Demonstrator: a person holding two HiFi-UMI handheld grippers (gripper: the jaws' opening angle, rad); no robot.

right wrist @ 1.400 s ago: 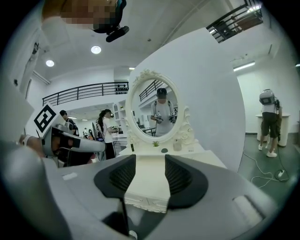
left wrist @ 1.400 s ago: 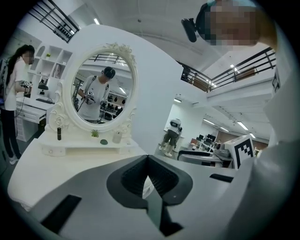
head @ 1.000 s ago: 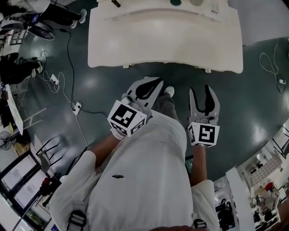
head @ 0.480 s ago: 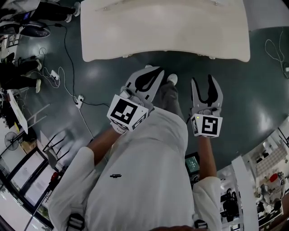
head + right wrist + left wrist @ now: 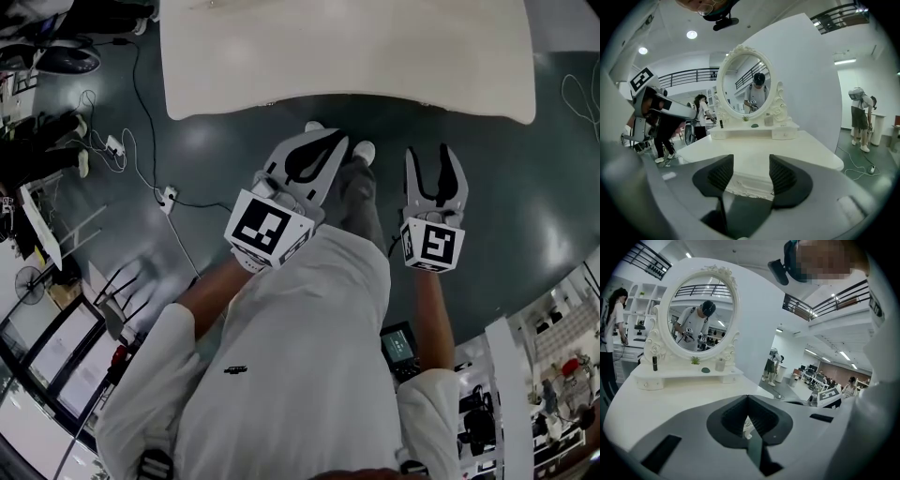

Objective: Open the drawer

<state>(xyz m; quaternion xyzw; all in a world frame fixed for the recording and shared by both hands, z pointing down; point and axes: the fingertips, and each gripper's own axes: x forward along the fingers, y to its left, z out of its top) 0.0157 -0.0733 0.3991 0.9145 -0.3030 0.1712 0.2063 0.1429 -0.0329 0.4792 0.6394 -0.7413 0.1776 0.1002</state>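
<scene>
A white dressing table (image 5: 347, 56) fills the top of the head view. Its oval mirror (image 5: 743, 83) stands on a low shelf unit with a small knobbed drawer (image 5: 783, 135) at the right end, and another drawer (image 5: 645, 383) at the left end. The table's carved front edge (image 5: 752, 185) shows between the right jaws. My left gripper (image 5: 330, 141) is shut with nothing in it, its tips meeting (image 5: 749, 398) short of the table. My right gripper (image 5: 433, 155) is open and empty, likewise short of the table (image 5: 751, 176).
Cables (image 5: 141, 141) and a power strip (image 5: 167, 197) lie on the dark floor to the left. Desks with monitors (image 5: 56, 356) stand at the lower left, benches at the lower right. Other people stand in the background (image 5: 860, 119). Small items (image 5: 696, 361) sit on the mirror shelf.
Both grippers have moved closer to the table's front edge, and the table looks nearer. The left jaws stay shut and the right jaws stay open.
</scene>
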